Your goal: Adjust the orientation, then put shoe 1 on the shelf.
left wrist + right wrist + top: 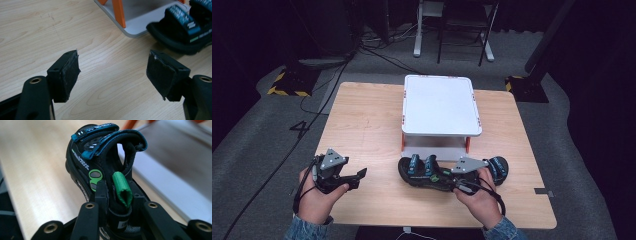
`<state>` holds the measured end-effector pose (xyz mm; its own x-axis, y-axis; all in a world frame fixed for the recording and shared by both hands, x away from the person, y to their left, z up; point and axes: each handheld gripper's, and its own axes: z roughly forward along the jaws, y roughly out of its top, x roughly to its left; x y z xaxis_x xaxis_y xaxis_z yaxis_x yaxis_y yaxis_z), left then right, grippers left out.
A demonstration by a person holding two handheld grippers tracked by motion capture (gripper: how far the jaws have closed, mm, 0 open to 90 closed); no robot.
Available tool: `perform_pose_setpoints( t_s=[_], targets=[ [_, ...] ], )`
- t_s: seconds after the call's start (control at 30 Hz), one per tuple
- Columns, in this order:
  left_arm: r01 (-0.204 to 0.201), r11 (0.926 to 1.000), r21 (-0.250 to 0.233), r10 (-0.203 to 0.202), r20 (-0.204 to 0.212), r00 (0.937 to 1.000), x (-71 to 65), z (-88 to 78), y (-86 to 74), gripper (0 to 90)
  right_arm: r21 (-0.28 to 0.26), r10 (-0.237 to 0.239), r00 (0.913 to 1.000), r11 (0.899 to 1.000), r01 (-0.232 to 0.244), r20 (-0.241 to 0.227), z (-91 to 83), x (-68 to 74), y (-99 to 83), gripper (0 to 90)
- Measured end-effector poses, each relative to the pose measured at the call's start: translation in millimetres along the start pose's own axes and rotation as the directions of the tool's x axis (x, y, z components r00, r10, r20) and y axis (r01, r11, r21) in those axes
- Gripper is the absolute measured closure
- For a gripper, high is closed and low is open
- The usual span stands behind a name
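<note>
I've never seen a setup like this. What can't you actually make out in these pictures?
- Middle of the sandal, high view: the right hand-held gripper and its grey plate cover it.
- Small label under the green heel loop, right gripper view: too small and half hidden by the jaws.
- Shelf beneath the white stand, high view: the top panel hides it.
- Sandal's heel end, left gripper view: cut off by the frame's right edge.
</note>
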<state>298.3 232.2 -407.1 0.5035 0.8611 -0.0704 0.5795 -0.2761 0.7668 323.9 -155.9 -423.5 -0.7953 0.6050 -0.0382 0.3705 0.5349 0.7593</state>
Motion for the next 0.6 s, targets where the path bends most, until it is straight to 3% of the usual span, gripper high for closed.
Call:
perform_pose_setpoints(
  t_s=[0.2, 0.43, 0.47, 0.6],
  targets=[
    [-0.009, 1.0, 0.001, 0.009, 0.007, 0.9999, -1.7, 1.2, 2.3, 26.8, -0.013, 0.056, 0.9937, 0.998, -0.055, 0.097, -5.0, -9.7, -2.7, 75.0],
    [0.001, 0.9999, -0.013, -0.001, -0.008, 1.0, 1.4, -6.0, 1.0, 26.8, -0.017, 0.111, 0.9802, 0.994, -0.11, 0.164, 10.4, -20.0, 5.0, 74.8],
    [0.007, 0.9999, -0.013, -0.007, -0.01, 0.9999, 2.6, -7.2, -0.6, 26.8, -0.023, 0.132, 0.9728, 0.991, -0.13, 0.19, 17.2, -23.3, 9.4, 74.7],
    [0.014, 0.9998, -0.012, -0.015, -0.017, 0.9998, 5.7, -9.1, -2.7, 26.8, -0.006, 0.139, 0.96, 0.99, -0.142, 0.243, 33.1, -25.9, 17.9, 73.4]
  ],
)
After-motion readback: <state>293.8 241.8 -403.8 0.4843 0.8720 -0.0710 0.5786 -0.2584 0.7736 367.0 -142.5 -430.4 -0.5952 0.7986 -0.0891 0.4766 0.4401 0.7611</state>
